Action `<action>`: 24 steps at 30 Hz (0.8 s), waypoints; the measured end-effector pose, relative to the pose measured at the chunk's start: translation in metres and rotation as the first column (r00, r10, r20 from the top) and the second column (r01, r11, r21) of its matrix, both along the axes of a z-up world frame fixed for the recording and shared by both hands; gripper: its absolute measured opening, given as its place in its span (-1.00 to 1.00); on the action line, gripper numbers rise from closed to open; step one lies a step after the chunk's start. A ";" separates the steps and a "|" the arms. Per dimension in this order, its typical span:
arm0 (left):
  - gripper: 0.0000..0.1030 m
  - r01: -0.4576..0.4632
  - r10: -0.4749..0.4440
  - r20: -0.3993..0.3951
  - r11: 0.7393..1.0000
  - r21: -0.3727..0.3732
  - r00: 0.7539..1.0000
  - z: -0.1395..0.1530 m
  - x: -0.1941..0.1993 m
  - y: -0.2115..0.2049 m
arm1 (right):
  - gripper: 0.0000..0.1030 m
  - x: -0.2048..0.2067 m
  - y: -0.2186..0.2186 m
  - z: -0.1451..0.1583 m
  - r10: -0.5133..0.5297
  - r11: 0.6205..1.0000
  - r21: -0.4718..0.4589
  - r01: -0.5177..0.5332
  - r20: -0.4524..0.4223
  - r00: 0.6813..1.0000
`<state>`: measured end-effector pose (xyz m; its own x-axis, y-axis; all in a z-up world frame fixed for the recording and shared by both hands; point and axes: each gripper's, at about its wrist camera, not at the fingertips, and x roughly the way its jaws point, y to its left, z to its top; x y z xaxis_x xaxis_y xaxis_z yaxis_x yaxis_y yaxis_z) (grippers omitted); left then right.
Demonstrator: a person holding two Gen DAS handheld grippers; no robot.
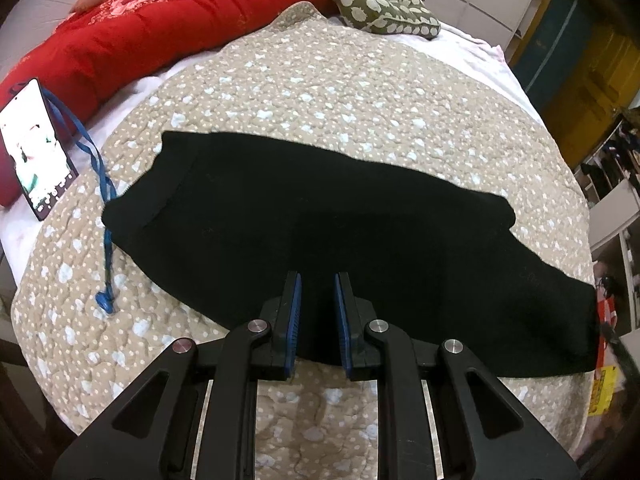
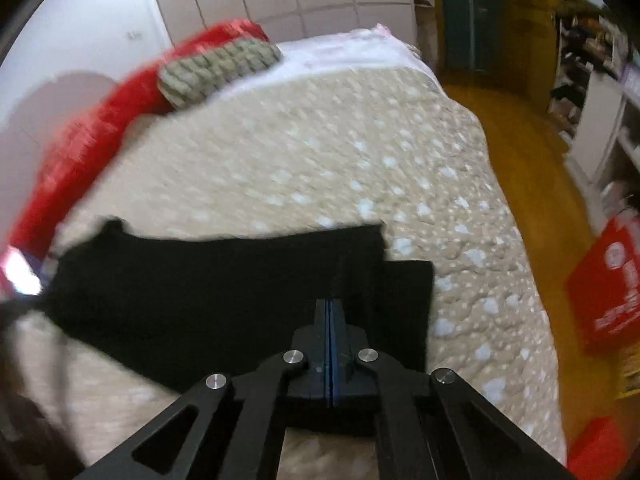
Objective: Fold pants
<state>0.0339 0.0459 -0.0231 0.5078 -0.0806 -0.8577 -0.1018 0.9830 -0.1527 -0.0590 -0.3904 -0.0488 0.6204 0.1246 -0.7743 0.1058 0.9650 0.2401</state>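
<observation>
Black pants point(image 1: 320, 216) lie flat across the beige dotted quilt point(image 1: 320, 80), waistband at the left, leg end at the right. My left gripper point(image 1: 317, 280) hovers over the pants' near edge, jaws apart with nothing between them. In the blurred right wrist view the pants point(image 2: 200, 288) lie on the quilt point(image 2: 340, 152) with the leg end at the right. My right gripper point(image 2: 329, 304) has its jaws pressed together over the leg end; whether cloth is pinched between them is not visible.
A red blanket point(image 1: 132, 28) and a green patterned pillow point(image 1: 384, 4) lie at the bed's far end. A phone point(image 1: 34, 144) with a blue lanyard point(image 1: 102, 200) lies at the left. A red bag point(image 2: 608, 280) stands on the wooden floor point(image 2: 520, 152) right of the bed.
</observation>
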 end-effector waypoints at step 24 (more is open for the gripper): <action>-0.54 0.048 -0.048 -0.023 0.999 -0.007 0.999 -0.005 -0.007 -0.019 | -0.86 0.000 -0.010 -0.033 -0.075 0.997 0.032 0.076 -0.032 0.997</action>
<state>0.0271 0.0264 -0.0279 0.4832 -0.1101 -0.8685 -0.0580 0.9858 -0.1573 -0.0593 -0.4000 -0.0819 0.6052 0.1041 -0.7893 0.1859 0.9455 0.2672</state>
